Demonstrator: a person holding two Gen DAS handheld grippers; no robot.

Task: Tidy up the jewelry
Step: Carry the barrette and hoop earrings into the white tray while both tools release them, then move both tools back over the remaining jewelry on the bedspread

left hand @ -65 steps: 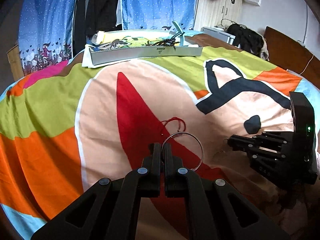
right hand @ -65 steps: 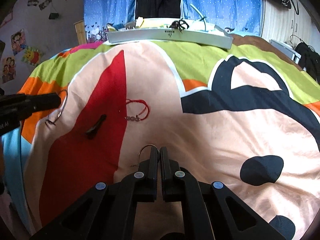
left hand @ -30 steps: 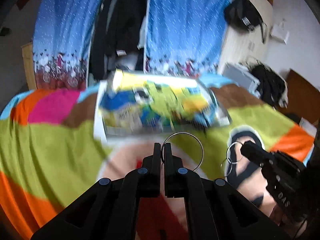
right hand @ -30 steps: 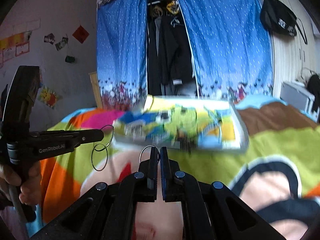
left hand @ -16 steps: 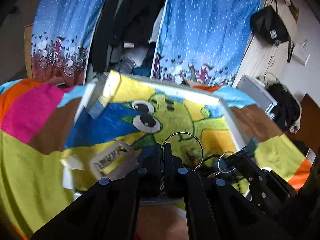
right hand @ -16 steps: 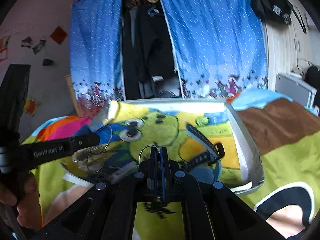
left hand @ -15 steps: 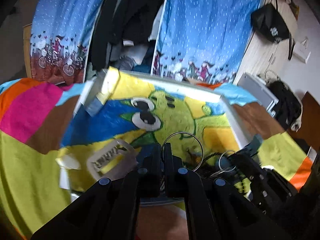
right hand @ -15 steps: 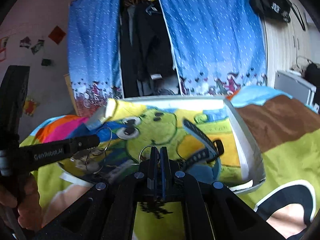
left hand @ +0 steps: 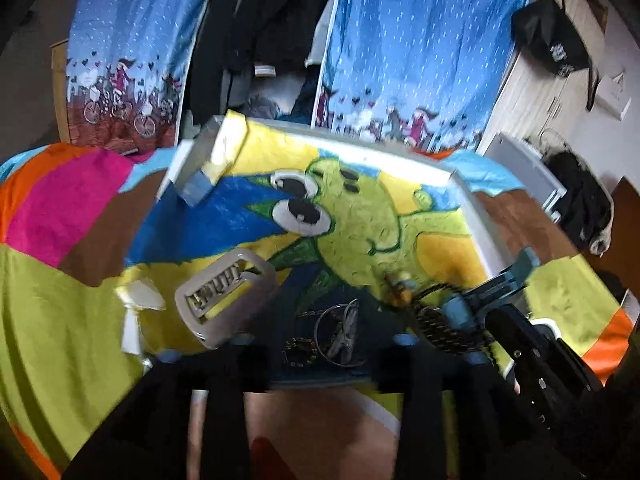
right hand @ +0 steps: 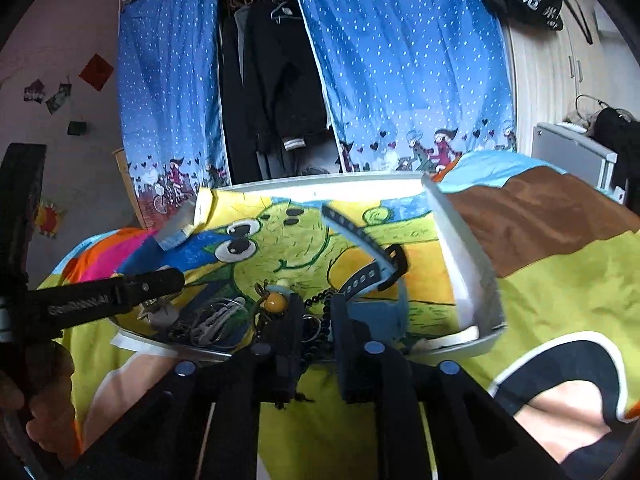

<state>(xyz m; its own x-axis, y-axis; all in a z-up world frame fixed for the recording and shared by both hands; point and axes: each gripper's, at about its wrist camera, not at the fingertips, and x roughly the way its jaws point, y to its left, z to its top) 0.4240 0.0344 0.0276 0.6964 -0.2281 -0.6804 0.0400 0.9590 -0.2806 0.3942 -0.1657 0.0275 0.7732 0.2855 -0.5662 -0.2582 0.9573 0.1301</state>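
Both grippers, left (left hand: 320, 356) and right (right hand: 314, 328), hang apart and empty over the tray (right hand: 464, 280); rings (left hand: 336, 332) seem dropped, so withdraw upward without snagging the beads (right hand: 320, 300).

We see a bed (right hand: 560, 300) spread with a cover in bright blocks of lime, orange, pink and brown. Behind it hang blue dotted curtains (right hand: 400, 80) with a printed border of cyclists, parted on dark clothes (right hand: 276, 80) on a rail. On the pale left wall (right hand: 60, 60) are small pictures and a red paper square (right hand: 96, 72). To the right stands a pale wardrobe (left hand: 532, 92) with a black bag (left hand: 552, 44) hung on it.
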